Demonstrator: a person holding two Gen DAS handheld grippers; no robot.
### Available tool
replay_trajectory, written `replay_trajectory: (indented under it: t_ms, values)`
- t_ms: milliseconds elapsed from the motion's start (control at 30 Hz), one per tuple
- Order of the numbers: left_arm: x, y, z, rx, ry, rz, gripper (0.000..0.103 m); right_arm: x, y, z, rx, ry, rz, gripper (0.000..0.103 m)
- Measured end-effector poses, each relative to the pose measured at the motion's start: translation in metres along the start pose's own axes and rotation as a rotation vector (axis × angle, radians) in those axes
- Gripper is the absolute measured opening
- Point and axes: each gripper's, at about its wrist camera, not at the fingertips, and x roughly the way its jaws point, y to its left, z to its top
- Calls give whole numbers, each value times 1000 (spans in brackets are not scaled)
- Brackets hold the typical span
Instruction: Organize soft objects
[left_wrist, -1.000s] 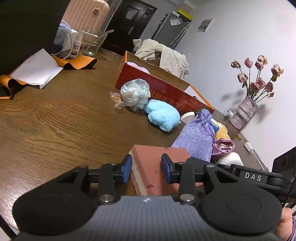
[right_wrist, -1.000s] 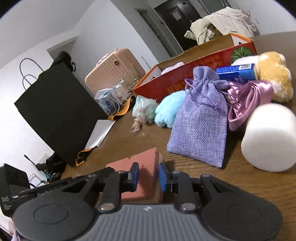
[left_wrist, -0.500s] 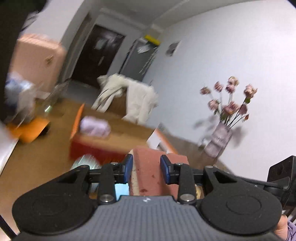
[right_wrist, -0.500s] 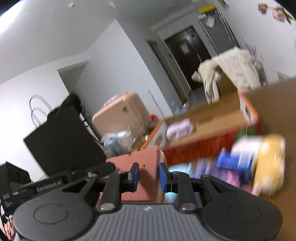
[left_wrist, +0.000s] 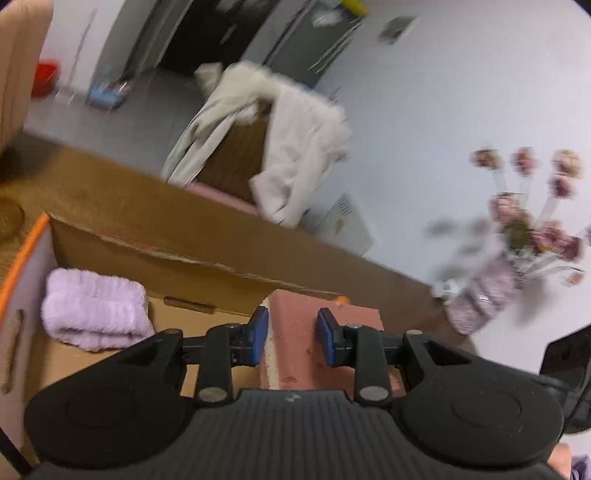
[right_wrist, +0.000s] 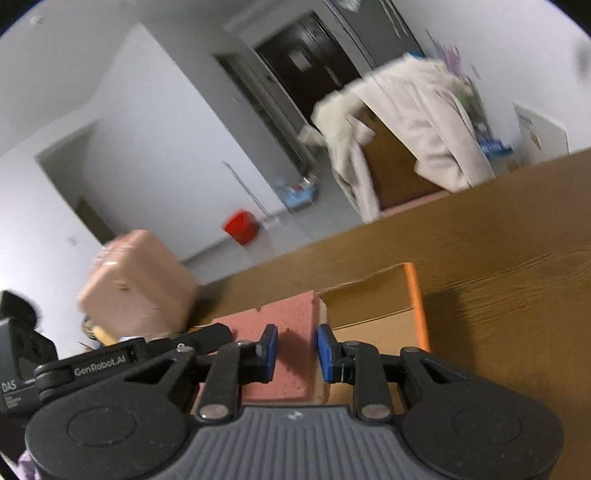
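A pink sponge block (left_wrist: 295, 314) with a pale underside hangs in the air between both grippers. My left gripper (left_wrist: 292, 338) has its blue pads on the sponge's sides, and its jaws are closing further on it. My right gripper (right_wrist: 297, 352) is shut on the other end of the sponge (right_wrist: 284, 317). The sponge is over the near part of an open cardboard box (left_wrist: 155, 254) with an orange rim. A folded lilac towel (left_wrist: 92, 310) lies in the box's left end. The box's flap (right_wrist: 373, 299) shows beyond the right gripper.
The box stands on a brown wooden table (right_wrist: 498, 240). A vase of dried roses (left_wrist: 491, 291) stands at the table's right end. Past the far edge are a chair draped with a white coat (left_wrist: 291, 147), a pink suitcase (right_wrist: 136, 284) and a red bucket (right_wrist: 240, 227).
Both grippers lifted the sponge off the table and carried it forward over the loose soft items to above the box. Those items have left the view.
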Motion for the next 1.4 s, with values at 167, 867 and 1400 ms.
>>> replay_trajectory:
  t_ms: [167,867,1400]
  values:
    - [64,11,10,-9,59,84,30,55,-23,9,-18,33,-99,24]
    - [-110,-47,-23,350,-157,142,74,-74,66,-19,-289,-105,-139,55]
    - [-275,-35,-158,487,-305,205,83,-226,141,-152,-481,-257,-96,75]
